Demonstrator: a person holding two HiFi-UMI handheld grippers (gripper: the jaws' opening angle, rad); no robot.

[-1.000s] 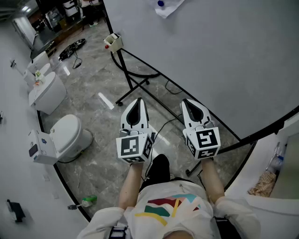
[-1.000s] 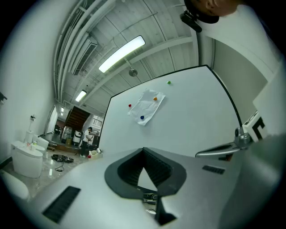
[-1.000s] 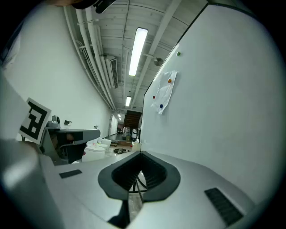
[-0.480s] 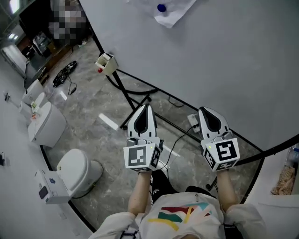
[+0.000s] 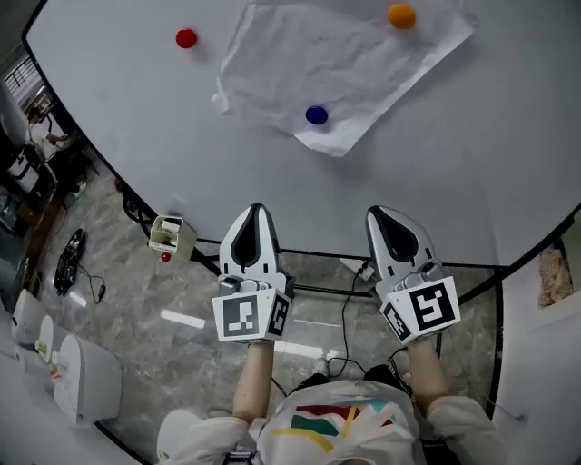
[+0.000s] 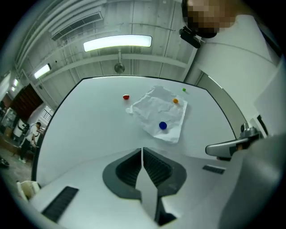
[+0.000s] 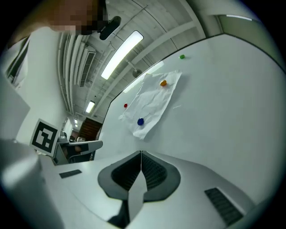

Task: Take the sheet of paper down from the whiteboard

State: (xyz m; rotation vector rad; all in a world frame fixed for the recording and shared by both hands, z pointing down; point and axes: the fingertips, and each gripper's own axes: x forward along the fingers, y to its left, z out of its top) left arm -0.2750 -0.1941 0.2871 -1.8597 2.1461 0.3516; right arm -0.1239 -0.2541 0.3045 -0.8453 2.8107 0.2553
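A crumpled white sheet of paper (image 5: pixel 340 64) (image 6: pixel 158 114) (image 7: pixel 152 103) hangs on the whiteboard (image 5: pixel 472 154), pinned by a blue magnet (image 5: pixel 316 115) near its lower edge and an orange magnet (image 5: pixel 400 15) near its top. A red magnet (image 5: pixel 186 38) sits on the bare board left of the sheet. My left gripper (image 5: pixel 256 214) and right gripper (image 5: pixel 377 218) are side by side below the sheet, well short of it, both pointing at the board. Each has its jaws shut with nothing between them.
The board's black frame (image 5: pixel 300 263) and stand run under the grippers. A small box with a red knob (image 5: pixel 168 238) hangs at the frame's left. Cables (image 5: pixel 349 313) lie on the marble floor. White toilets (image 5: pixel 86 377) stand at the lower left.
Both grippers swung from pointing at the floor and the board's stand round to the board. The sheet, earlier at the top edge of the head view, is now in full view above them.
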